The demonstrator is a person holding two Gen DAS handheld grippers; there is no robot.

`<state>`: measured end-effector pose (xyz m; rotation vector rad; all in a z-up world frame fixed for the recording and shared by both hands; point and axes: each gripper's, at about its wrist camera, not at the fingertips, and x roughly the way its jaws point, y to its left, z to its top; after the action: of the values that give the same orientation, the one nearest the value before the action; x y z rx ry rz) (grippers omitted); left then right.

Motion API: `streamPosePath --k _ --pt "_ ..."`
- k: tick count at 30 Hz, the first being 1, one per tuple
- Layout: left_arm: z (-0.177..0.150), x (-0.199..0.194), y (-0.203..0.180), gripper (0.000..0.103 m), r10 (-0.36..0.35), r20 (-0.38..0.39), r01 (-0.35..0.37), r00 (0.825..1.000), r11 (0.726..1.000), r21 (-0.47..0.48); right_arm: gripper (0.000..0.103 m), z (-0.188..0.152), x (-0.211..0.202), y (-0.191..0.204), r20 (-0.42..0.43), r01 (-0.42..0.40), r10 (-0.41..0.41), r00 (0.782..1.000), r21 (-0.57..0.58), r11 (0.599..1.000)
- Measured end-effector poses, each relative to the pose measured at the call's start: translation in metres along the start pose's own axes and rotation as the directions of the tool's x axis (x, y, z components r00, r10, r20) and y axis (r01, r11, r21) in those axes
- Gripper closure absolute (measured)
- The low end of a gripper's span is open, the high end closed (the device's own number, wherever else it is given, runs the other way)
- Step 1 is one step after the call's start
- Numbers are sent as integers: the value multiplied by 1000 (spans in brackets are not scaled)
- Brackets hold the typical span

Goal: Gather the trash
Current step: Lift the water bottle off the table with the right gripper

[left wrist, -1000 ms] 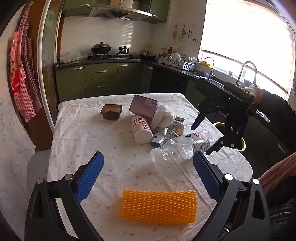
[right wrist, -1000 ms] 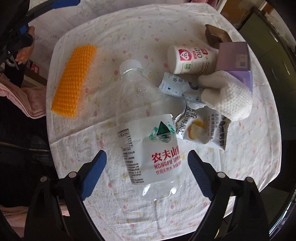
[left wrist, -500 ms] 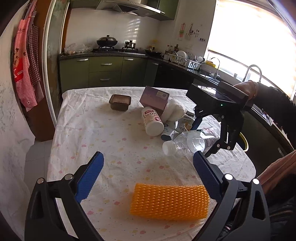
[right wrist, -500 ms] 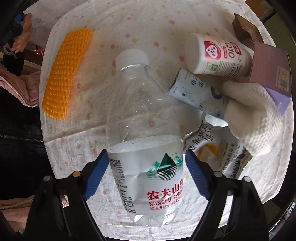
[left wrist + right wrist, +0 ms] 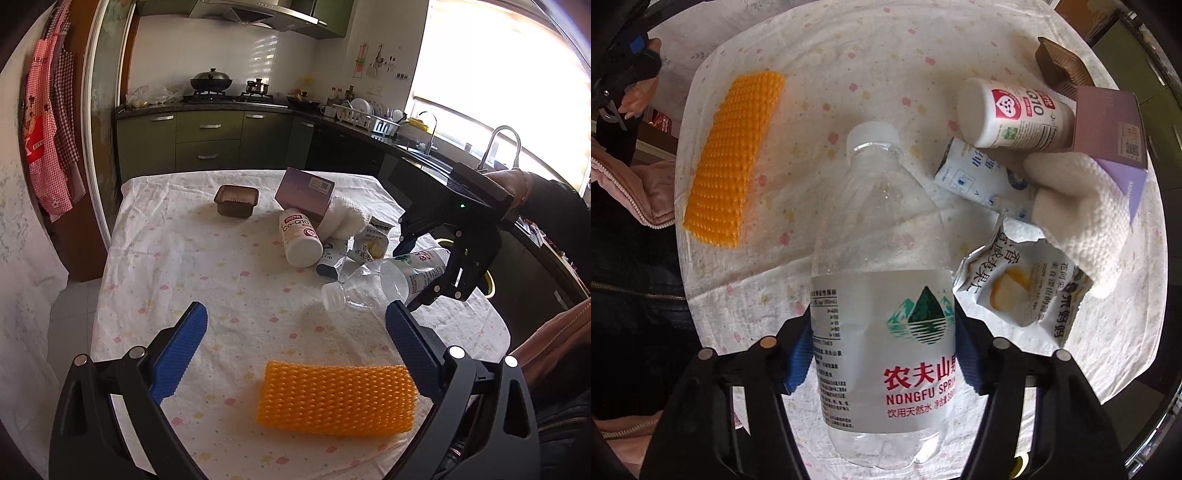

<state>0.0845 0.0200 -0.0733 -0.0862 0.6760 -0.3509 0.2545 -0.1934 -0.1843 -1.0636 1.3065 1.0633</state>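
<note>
My right gripper (image 5: 882,354) is shut on a clear plastic water bottle (image 5: 882,258) with a white cap, gripping its labelled body; the bottle looks lifted off the table. In the left wrist view the right gripper (image 5: 424,273) holds the bottle (image 5: 373,284) at the table's right side. My left gripper (image 5: 295,347) is open and empty above an orange foam net (image 5: 336,398) near the table's front. Other trash lies in a pile: a white supplement bottle (image 5: 299,240), a snack wrapper (image 5: 373,243), a white crumpled towel (image 5: 343,221), a purple box (image 5: 306,192).
A brown plastic tray (image 5: 236,199) sits at the far side of the cloth-covered table (image 5: 184,258). A small blue-white packet (image 5: 982,181) lies beside the supplement bottle. Kitchen cabinets, stove and sink stand behind. A yellow-rimmed bin (image 5: 491,284) is partly visible past the right table edge.
My right gripper has closed its jaws onto the water bottle and raised it slightly. My left gripper stays open and has shifted a little.
</note>
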Motion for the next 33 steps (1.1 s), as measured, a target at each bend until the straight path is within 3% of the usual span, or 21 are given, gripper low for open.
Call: streamPosePath --k 18,25,33 --pt "4 -2 -25 7 -15 -1 15 1000 998 65 42 -66 -19 30 108 56 -62 992 53 997" --pt "6 -4 -36 7 -19 2 19 1000 995 95 42 -65 -37 38 133 85 -92 987 57 995" --pt "10 -3 -46 7 -29 -3 29 1000 992 120 42 -106 -65 22 177 115 -147 973 178 977"
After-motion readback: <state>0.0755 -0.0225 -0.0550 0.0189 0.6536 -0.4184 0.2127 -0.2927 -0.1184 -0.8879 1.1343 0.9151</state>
